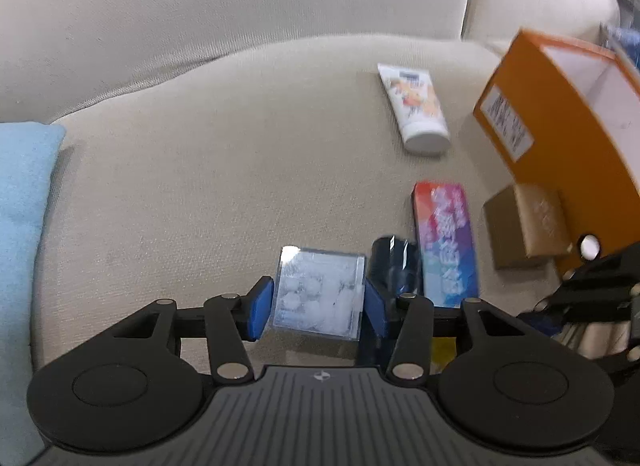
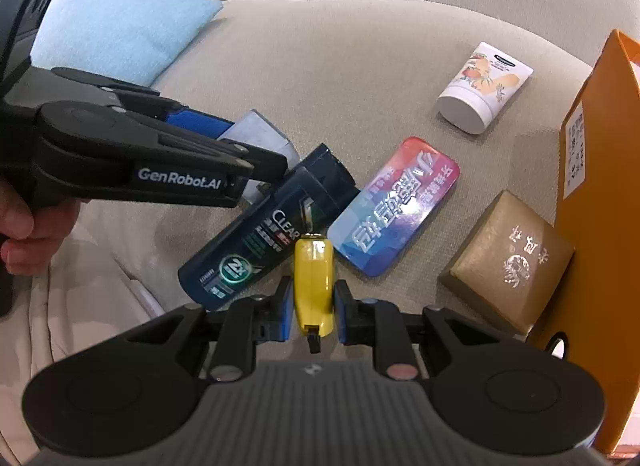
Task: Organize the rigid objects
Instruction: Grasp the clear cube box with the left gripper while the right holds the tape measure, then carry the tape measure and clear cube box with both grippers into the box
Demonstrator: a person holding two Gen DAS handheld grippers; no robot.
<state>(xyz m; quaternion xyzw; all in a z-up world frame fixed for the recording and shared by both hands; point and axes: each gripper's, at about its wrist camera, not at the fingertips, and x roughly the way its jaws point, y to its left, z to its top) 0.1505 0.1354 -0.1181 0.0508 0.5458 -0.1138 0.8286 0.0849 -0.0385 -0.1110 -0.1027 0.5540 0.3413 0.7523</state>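
My left gripper [image 1: 318, 302] is shut on a clear plastic box [image 1: 320, 294] with white pieces inside; its blue pads press the box's two sides low over the sofa seat [image 1: 200, 165]. The right wrist view shows the same clear plastic box [image 2: 260, 131] between that gripper's fingers. My right gripper [image 2: 314, 306] is shut on a small yellow container [image 2: 314, 278], held lengthwise between the pads. Just beyond lie a dark shampoo bottle [image 2: 264, 234], a colourful flat tin [image 2: 394, 205], a gold box [image 2: 508, 262] and a white tube [image 2: 484, 87].
An orange paper bag [image 2: 600, 185] stands open at the right edge of the seat, close to the gold box. A light blue cushion [image 2: 120, 25] rests at the left against the sofa back. A hand [image 2: 24, 225] holds the left gripper's handle.
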